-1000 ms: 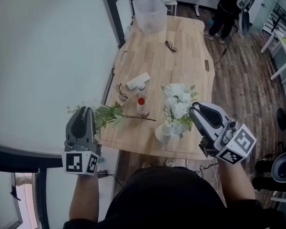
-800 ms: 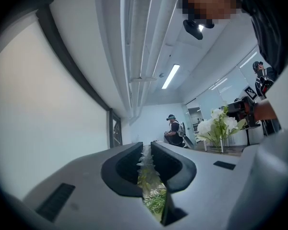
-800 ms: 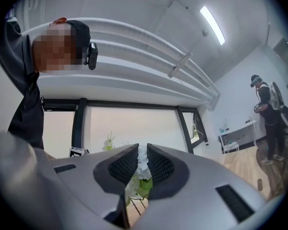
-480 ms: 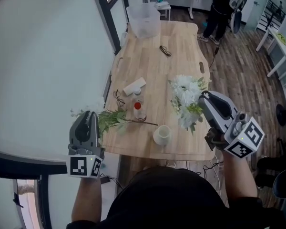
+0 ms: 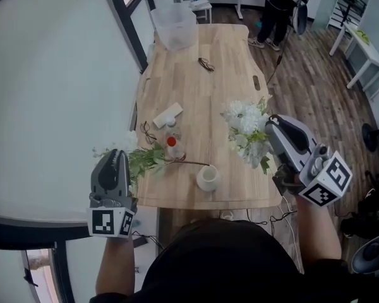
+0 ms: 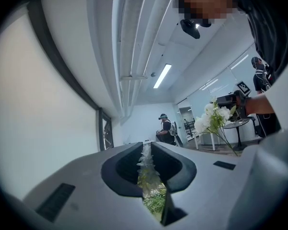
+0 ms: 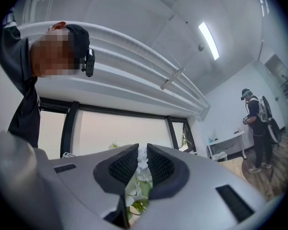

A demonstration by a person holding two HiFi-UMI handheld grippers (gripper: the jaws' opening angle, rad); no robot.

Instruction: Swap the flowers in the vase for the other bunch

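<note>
The white vase point(image 5: 207, 178) stands empty near the table's front edge. My right gripper point(image 5: 273, 122) is shut on the white flower bunch point(image 5: 248, 126) and holds it in the air to the right of the vase, above the table's right edge. In the right gripper view white blooms point(image 7: 142, 163) sit between the closed jaws of that gripper point(image 7: 142, 152). My left gripper point(image 5: 117, 154) is shut on the green leafy bunch point(image 5: 145, 160) at the table's front left corner; its thin stem point(image 5: 192, 163) reaches toward the vase. A pale green spray point(image 6: 146, 169) fills the jaws of the left gripper point(image 6: 146, 150).
On the wooden table point(image 5: 221, 93) are a red-capped bottle point(image 5: 172, 145), a white box point(image 5: 167, 114), black glasses point(image 5: 206, 64) and a clear plastic bin point(image 5: 174, 25) at the far end. A window wall runs along the left. A person point(image 5: 275, 5) stands beyond the table.
The white bunch has come up out of the vase and moved right with my right gripper. The vase now stands empty. The left gripper with the green bunch has barely shifted.
</note>
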